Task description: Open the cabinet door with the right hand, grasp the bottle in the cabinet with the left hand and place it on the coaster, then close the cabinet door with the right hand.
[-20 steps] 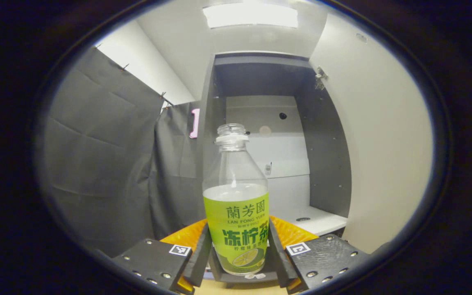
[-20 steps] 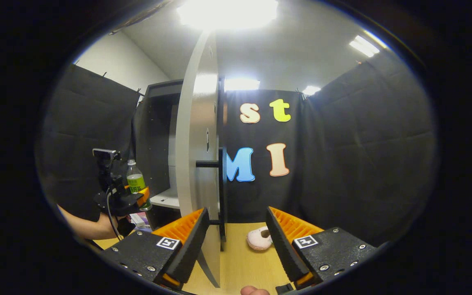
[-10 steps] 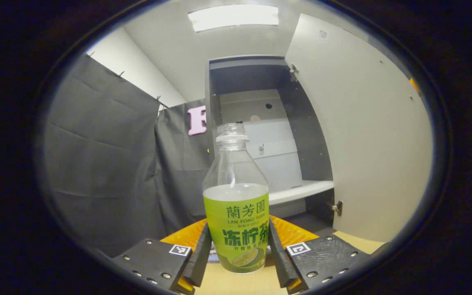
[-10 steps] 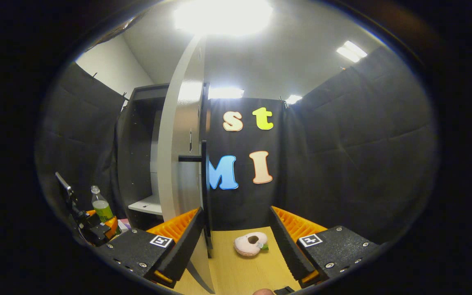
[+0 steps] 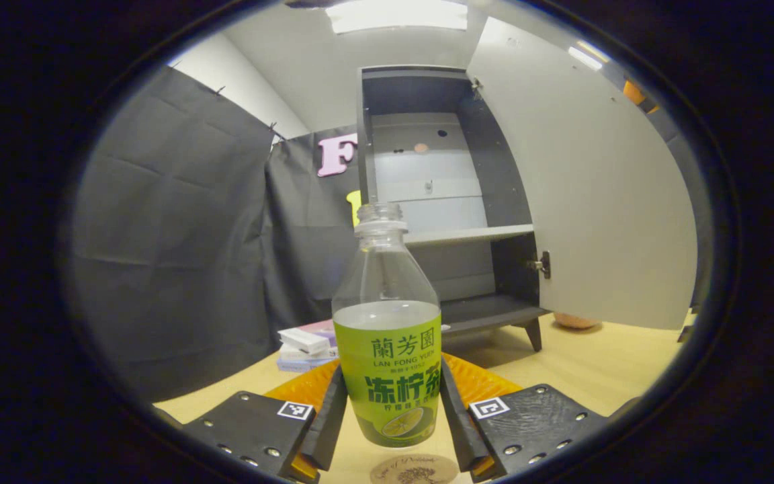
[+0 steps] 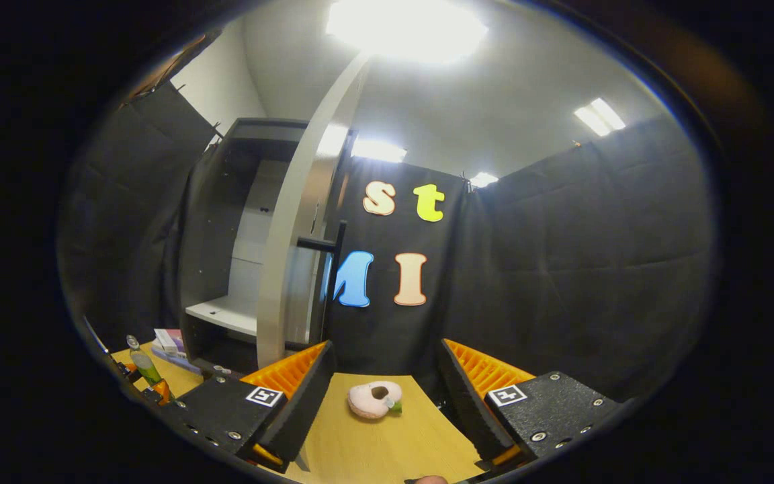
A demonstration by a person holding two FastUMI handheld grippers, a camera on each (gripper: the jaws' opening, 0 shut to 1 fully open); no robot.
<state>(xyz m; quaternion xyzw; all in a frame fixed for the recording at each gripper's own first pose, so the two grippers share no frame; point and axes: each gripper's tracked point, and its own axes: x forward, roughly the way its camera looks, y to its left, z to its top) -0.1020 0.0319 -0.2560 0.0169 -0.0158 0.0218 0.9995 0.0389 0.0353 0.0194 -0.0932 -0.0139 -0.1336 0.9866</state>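
The left claw (image 5: 390,420) pinched the bottle (image 5: 387,336), one dark finger pressed against each side of its green label. The bottle stood upright between them, uncapped and clear above the label, part filled with pale liquid. Just below its base, at the near edge of the left gripper view, lay the round coaster (image 5: 414,469) on the desk (image 5: 595,366); whether the bottle touched the coaster or hung just over it could not be told.

Taking the cabinet (image 5: 441,195) as the landmark: it stood beyond the bottle on short legs, its grey inside bare, with one white shelf (image 5: 467,234) across the middle. Its door (image 5: 588,195) stood swung wide open on the cabinet's right side, hinged there at two metal hinges. To the cabinet's left, on the desk, lay a small stack of flat packets (image 5: 306,343). Past the lower edge of the door a rounded pinkish thing (image 5: 575,321) showed on the desk.

The right claw (image 6: 383,400) was spread wide with nothing between its orange-ribbed fingers. In the right gripper view the open door (image 6: 293,269) was seen edge-on just ahead, its black bar handle (image 6: 330,269) on the side away from the cabinet (image 6: 226,235). In front of the cabinet, between the fingers, a pink ring-shaped toy (image 6: 375,398) lay on the desk (image 6: 387,444). Far to the cabinet's left, the bottle (image 6: 142,363) showed small and tilted in the other claw.
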